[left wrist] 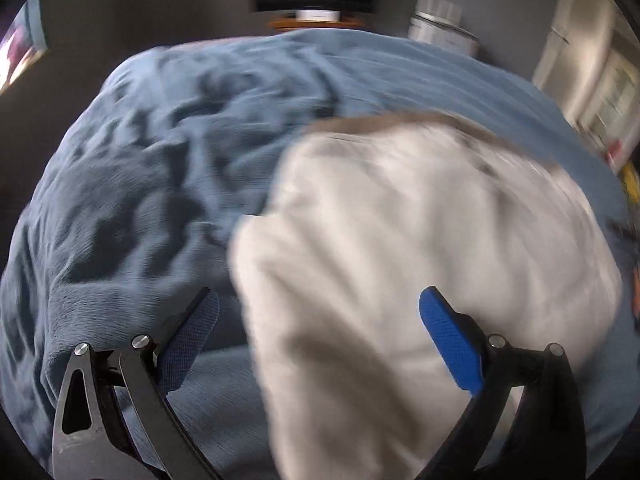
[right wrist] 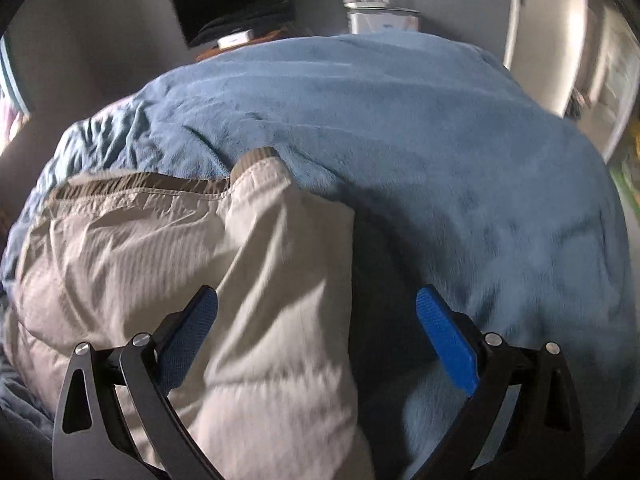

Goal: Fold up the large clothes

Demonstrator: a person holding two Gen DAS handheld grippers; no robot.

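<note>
While spread flat on the blue blanket (right wrist: 440, 140) for folding, pale jacket (right wrist: 200, 260) with ribbed hem farthest away. Left tongs (left wrist: 320, 312) and right tongs (right wrist: 316, 308) both released, empty, poised above its near edge, probably to grab corners.

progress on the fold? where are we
Done: the pale beige padded garment lies on the blue fleece blanket, its brown ribbed hem on the far side; whether it is already folded over I cannot tell. In hand: nothing. The left gripper and right gripper are both open above it. Left: grasp an edge, fold and flatten.
</note>
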